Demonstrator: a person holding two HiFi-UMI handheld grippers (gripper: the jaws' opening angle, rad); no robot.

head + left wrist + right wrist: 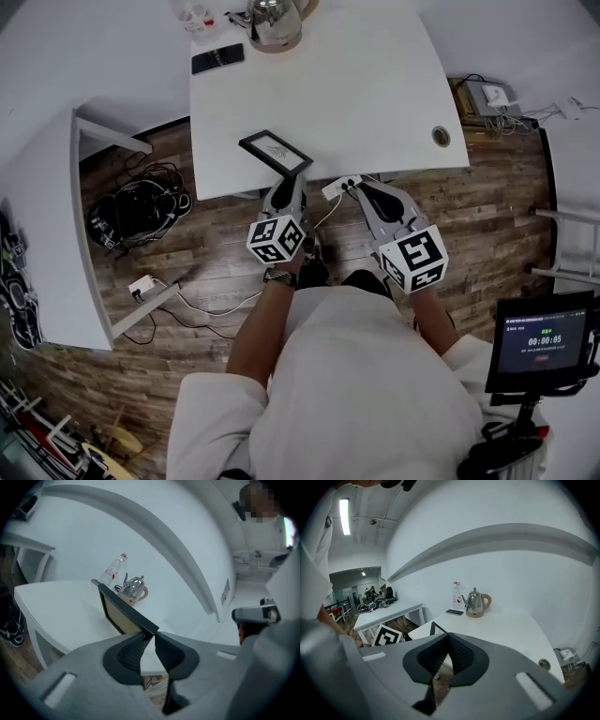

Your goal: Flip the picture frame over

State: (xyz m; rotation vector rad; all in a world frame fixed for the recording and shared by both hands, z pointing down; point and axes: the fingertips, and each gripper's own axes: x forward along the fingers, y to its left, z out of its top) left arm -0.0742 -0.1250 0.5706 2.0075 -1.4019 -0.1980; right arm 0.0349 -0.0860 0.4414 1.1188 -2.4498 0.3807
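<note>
1. My left hand-held gripper (pixel 285 185) pinches the near corner of the picture frame (pixel 276 151), which sits tilted at the near edge of the tabletop (pixel 366 103).
2. My right hand-held gripper (pixel 355 187) is pressed together on nothing, just beside that edge.
3. A corner-only pinch could let the frame twist or slip as I turn it, and this near the edge it might drop to the floor.
4. I can't make out how deep the rim sits between the jaws, or whether the frame's far edge touches the tabletop.
</note>
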